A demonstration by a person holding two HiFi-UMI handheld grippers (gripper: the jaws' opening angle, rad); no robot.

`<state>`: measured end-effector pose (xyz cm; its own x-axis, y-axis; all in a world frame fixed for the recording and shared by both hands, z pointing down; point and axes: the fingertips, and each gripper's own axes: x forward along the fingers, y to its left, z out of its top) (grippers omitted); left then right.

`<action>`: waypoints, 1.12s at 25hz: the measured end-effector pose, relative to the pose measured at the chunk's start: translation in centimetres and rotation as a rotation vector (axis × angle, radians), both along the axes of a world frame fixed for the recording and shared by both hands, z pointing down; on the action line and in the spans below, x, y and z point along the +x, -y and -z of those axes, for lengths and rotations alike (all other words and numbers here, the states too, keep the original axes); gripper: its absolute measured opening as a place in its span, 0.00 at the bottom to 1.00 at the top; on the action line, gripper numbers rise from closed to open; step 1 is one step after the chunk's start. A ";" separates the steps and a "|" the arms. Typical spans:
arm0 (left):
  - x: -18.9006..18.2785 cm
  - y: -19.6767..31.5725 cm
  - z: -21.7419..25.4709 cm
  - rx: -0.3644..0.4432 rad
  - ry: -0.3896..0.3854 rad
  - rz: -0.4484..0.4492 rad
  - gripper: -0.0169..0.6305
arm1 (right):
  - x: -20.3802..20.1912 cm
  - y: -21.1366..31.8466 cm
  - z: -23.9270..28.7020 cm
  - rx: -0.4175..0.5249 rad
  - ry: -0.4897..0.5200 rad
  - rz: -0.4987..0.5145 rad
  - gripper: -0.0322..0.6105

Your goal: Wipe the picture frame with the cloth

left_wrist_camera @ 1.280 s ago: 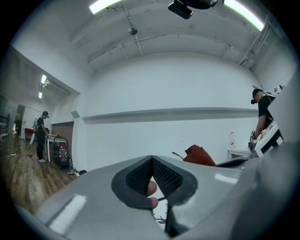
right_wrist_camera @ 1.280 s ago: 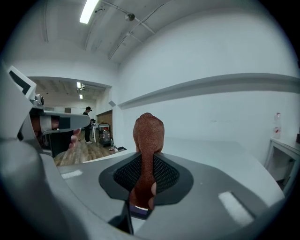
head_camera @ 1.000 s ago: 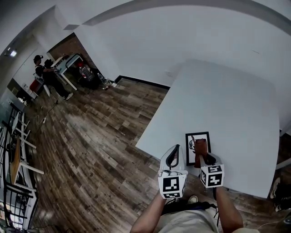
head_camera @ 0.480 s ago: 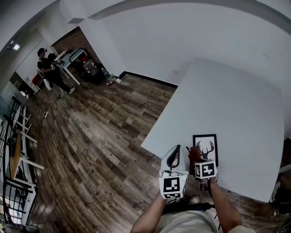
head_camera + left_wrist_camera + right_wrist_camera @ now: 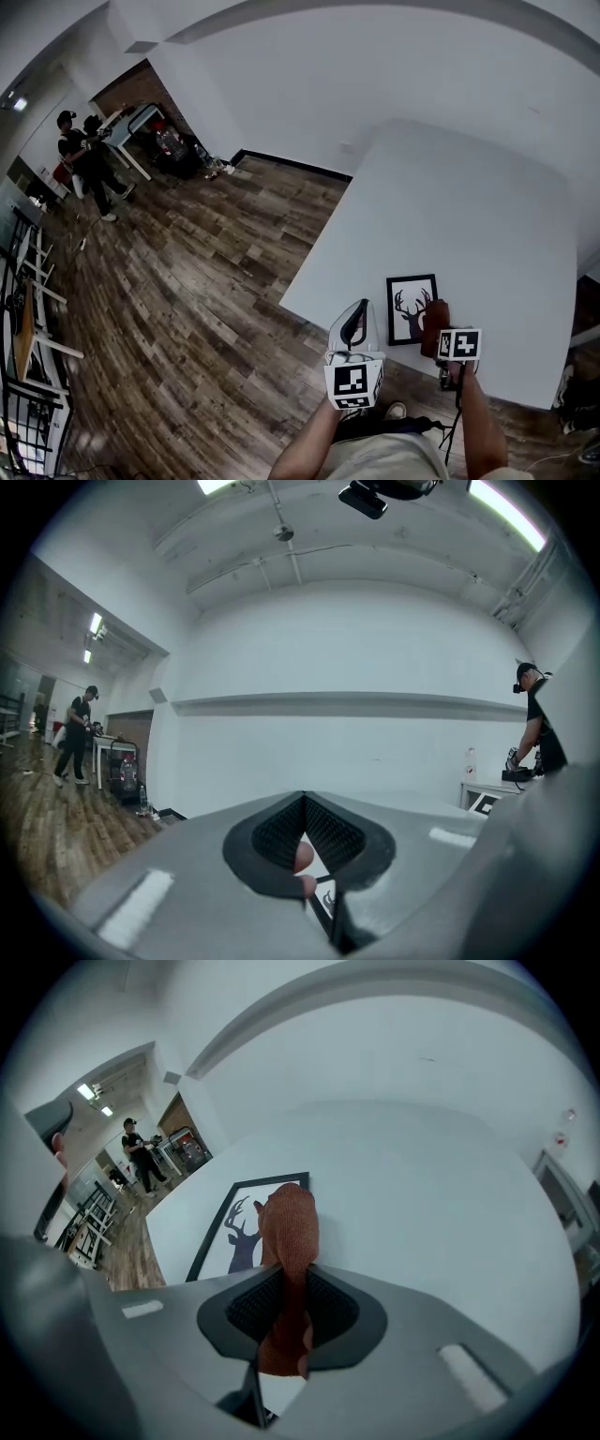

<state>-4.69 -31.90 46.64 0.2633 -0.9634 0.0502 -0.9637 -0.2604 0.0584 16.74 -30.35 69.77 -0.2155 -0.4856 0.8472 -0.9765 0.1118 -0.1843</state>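
Note:
A black picture frame point(image 5: 412, 308) with a deer silhouette lies flat near the front edge of the white table point(image 5: 469, 206). My right gripper point(image 5: 439, 350) is shut on a rust-brown cloth point(image 5: 434, 328), which hangs down at the frame's right edge. In the right gripper view the cloth point(image 5: 289, 1227) rises from between the jaws of the right gripper point(image 5: 291, 1281) and overlaps the right side of the frame point(image 5: 225, 1237). My left gripper point(image 5: 357, 320) is shut and empty, raised off the table's front left edge, left of the frame. The left gripper view shows the left gripper point(image 5: 305, 803) pointing at a white wall.
Wooden floor point(image 5: 187, 300) runs left of the table, whose left edge is close to the frame. People point(image 5: 80, 159) stand far off by other tables at the back left. Another person point(image 5: 536, 719) stands at the right of the left gripper view.
The right gripper has carried the cloth from the frame's left side across to its right edge, uncovering the deer picture. The left gripper has stayed where it was.

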 end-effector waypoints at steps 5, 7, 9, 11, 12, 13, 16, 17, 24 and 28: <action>0.2 -0.3 0.2 0.004 -0.003 -0.006 0.03 | -0.8 -0.4 1.6 0.012 0.028 0.006 0.19; 0.1 -0.4 0.2 0.003 -0.004 -0.005 0.03 | -3.1 0.3 3.0 0.039 0.069 0.044 0.19; -0.1 -0.6 0.3 0.004 -0.002 0.001 0.03 | -5.9 1.3 4.1 0.059 0.115 0.088 0.19; -0.5 -0.7 0.3 0.005 0.004 0.008 0.03 | -8.6 2.3 4.5 0.059 0.145 0.128 0.19; -0.8 -0.8 0.4 0.006 0.012 0.013 0.03 | -9.8 2.8 4.4 0.054 0.152 0.145 0.19; -1.1 -0.8 0.4 0.008 0.020 0.018 0.03 | -10.8 3.3 4.2 0.048 0.152 0.160 0.19; -1.5 -1.0 0.6 0.009 0.031 0.023 0.03 | -12.5 4.3 3.0 0.028 0.121 0.187 0.19; -1.6 -1.1 0.7 0.007 0.031 0.022 0.03 | -12.8 4.4 2.5 0.018 0.110 0.190 0.19; -1.8 -1.2 0.3 -0.003 0.039 0.017 0.03 | -9.3 5.1 0.8 -0.009 0.057 0.122 0.20; -1.3 -1.0 0.0 -0.001 0.029 0.005 0.03 | -4.7 5.1 0.6 -0.003 0.022 0.035 0.19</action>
